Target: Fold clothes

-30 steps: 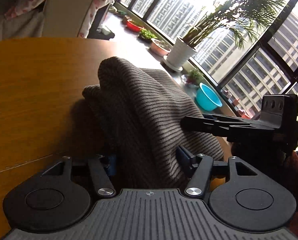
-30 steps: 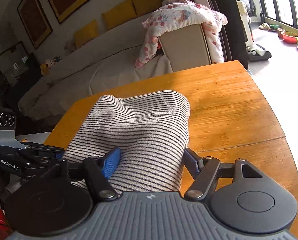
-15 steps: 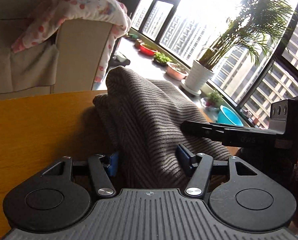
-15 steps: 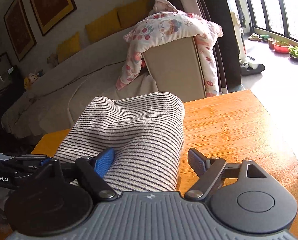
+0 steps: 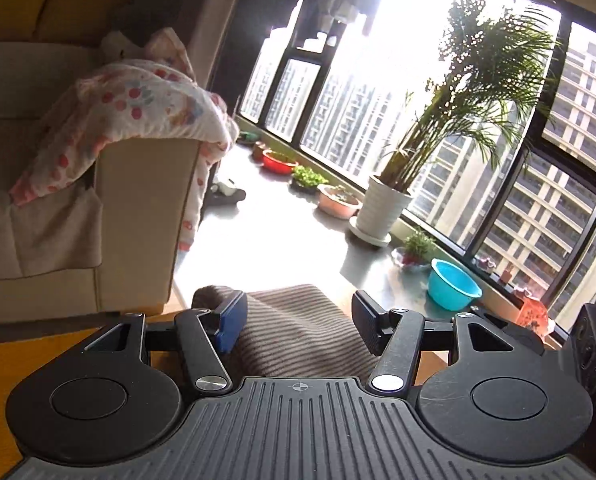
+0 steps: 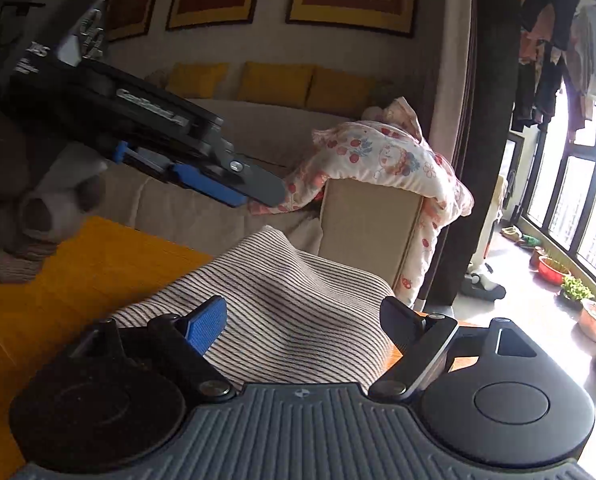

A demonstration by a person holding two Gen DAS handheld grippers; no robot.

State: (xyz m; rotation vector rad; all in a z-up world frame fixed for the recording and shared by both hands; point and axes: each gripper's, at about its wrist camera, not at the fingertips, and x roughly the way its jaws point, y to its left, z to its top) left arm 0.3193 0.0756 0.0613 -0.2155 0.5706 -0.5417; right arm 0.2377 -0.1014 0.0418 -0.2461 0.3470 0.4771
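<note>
A grey-and-white striped garment lies in a folded heap on the orange wooden table. It also shows in the left wrist view, low between my fingers. My left gripper is open, raised above the cloth, its jaws wide apart and holding nothing. My right gripper is open too, its jaws spread over the garment without pinching it. The left gripper appears in the right wrist view, up and to the left, above the table.
A beige sofa arm with a flowered blanket stands beyond the table. Potted plants and a blue basin line the window sill. A plush toy sits at the table's left.
Both grippers have opened and let go of the garment. They have lifted and tilted up, so the cloth now sits lower in both views.
</note>
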